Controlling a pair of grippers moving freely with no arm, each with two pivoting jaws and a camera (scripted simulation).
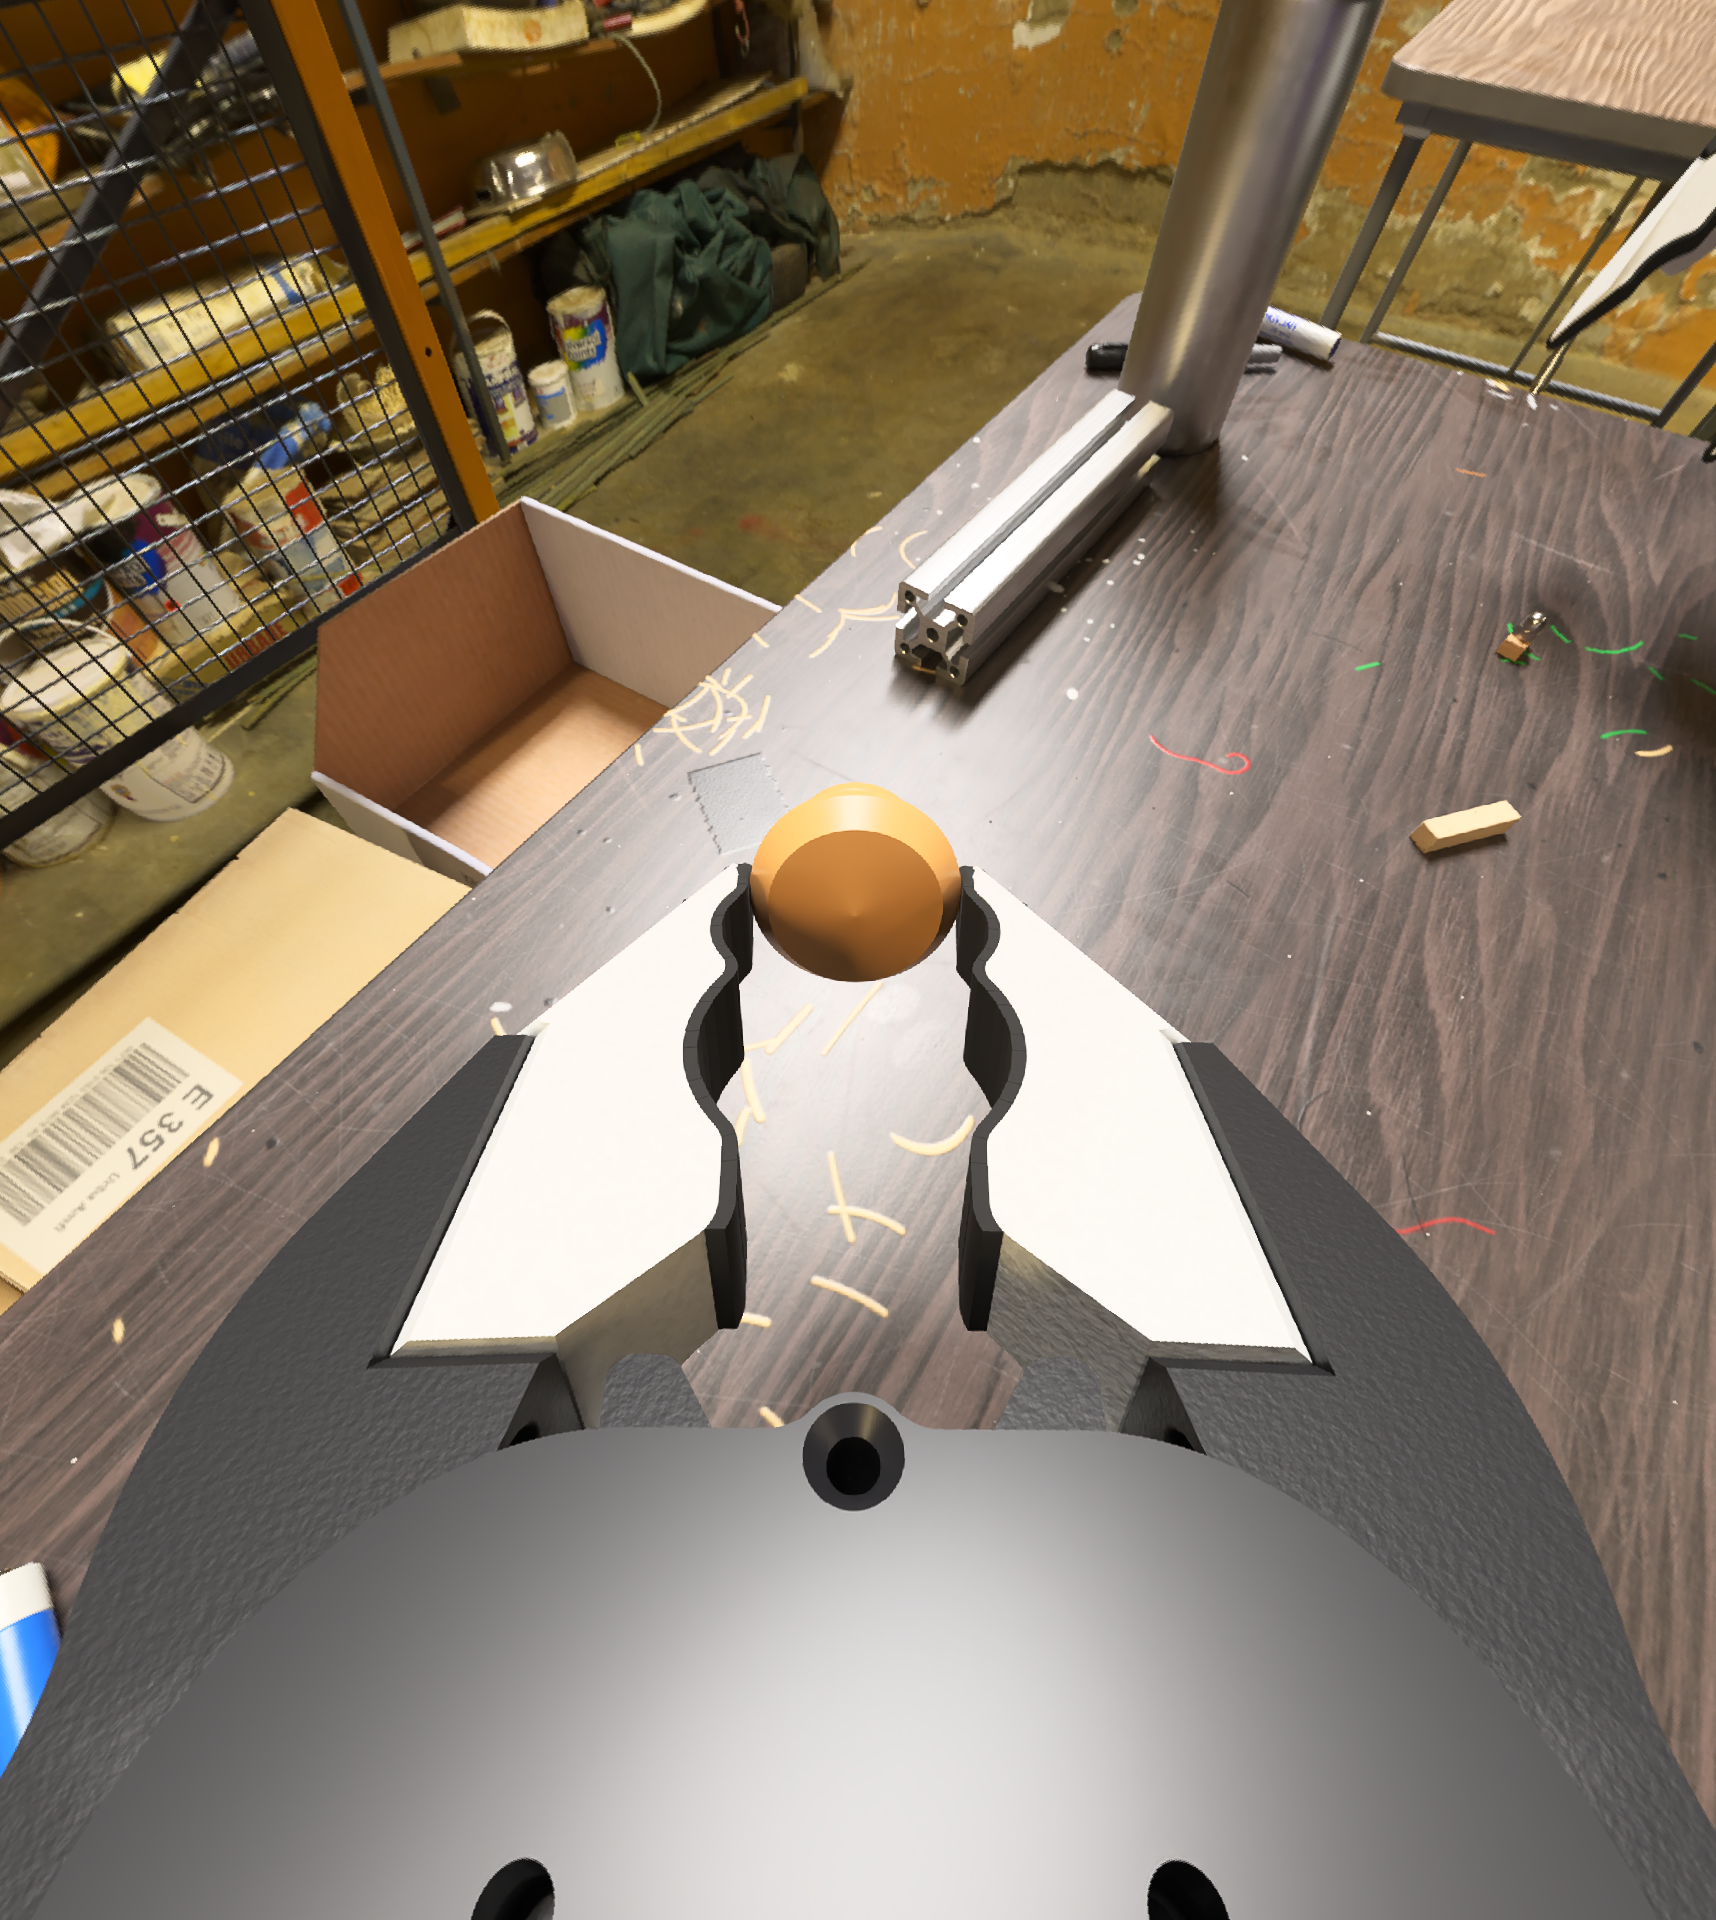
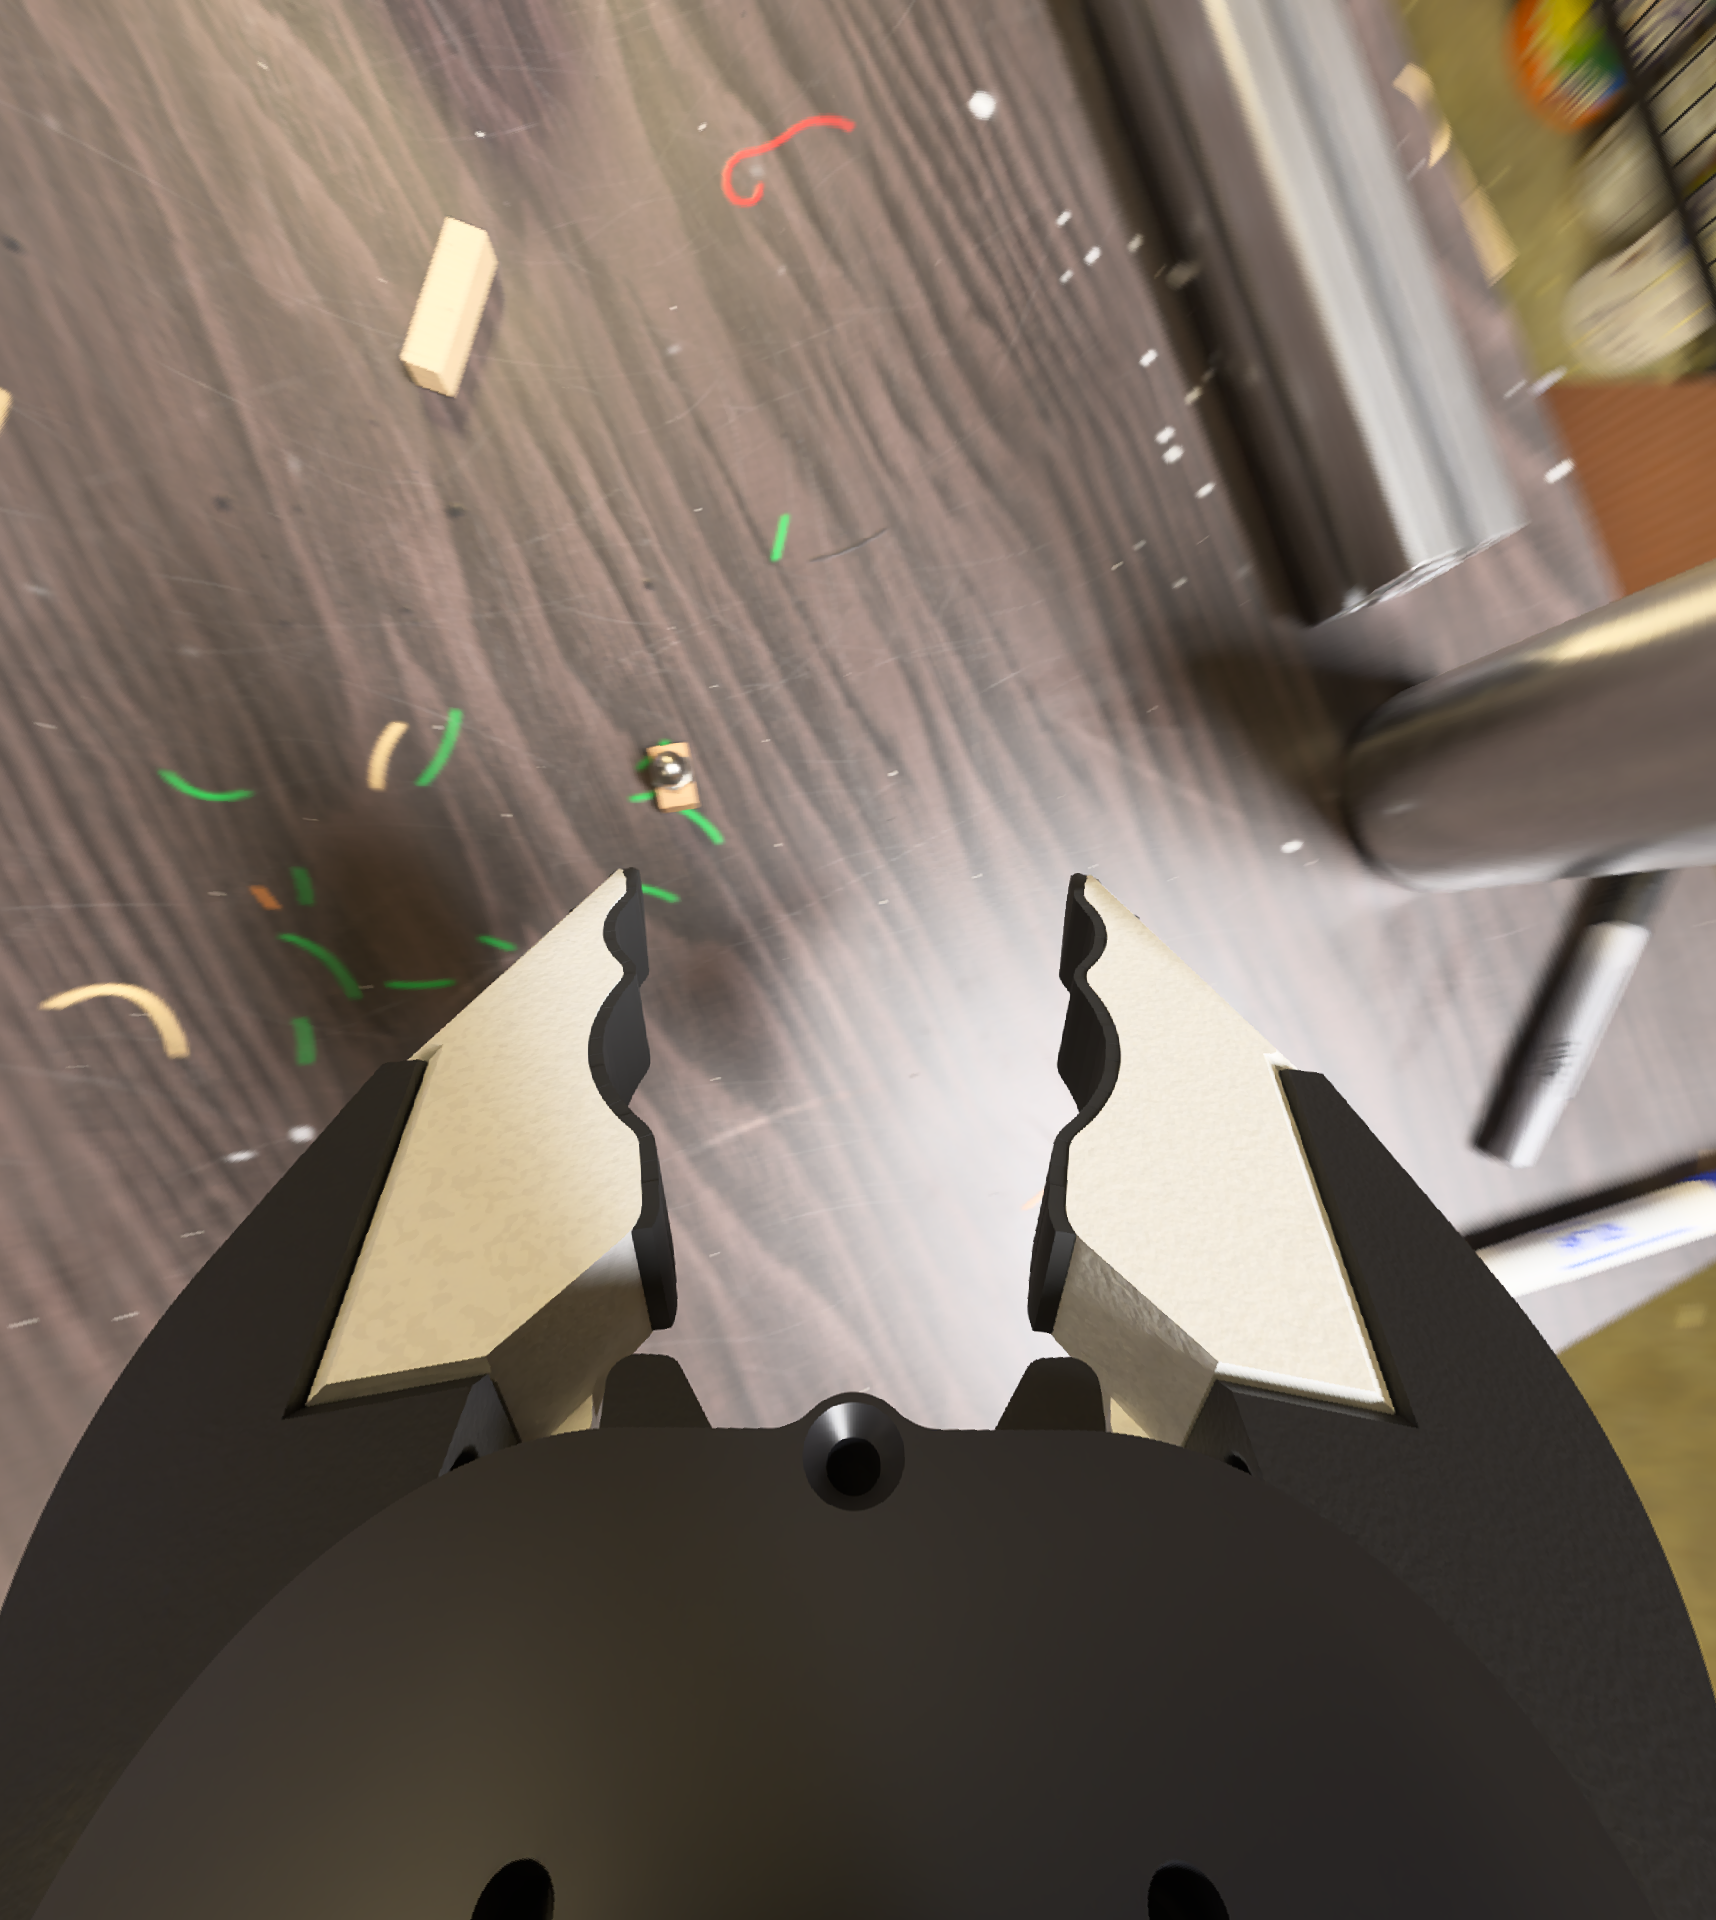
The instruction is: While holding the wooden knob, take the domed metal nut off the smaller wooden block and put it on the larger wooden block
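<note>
Two grippers share the work here, and each stands where its part needs it. The left gripper (image 1: 854, 883) pinches the wooden knob (image 1: 852, 883) between its fingertips, lifted clear of the dark table (image 1: 1353, 1039), so the holding condition is met while the other side moves. The right gripper (image 2: 852, 883) hangs above the table with its jaws spread wide and nothing between them, pointing steeply down toward the target.

The domed metal nut (image 2: 667, 771) sits on the smaller wooden block (image 2: 672, 777), a little beyond the right gripper's left fingertip and among green shavings. The larger wooden block (image 2: 450, 308) lies farther off and to the left, well apart from the smaller one, with its broad face up to receive the nut.

The wide spread seems chosen for clearance on approach. The nut is tiny in both views, so whether it rests loosely or is seated on the block cannot be told. A metal post (image 2: 1581, 717) stands to the right.
</note>
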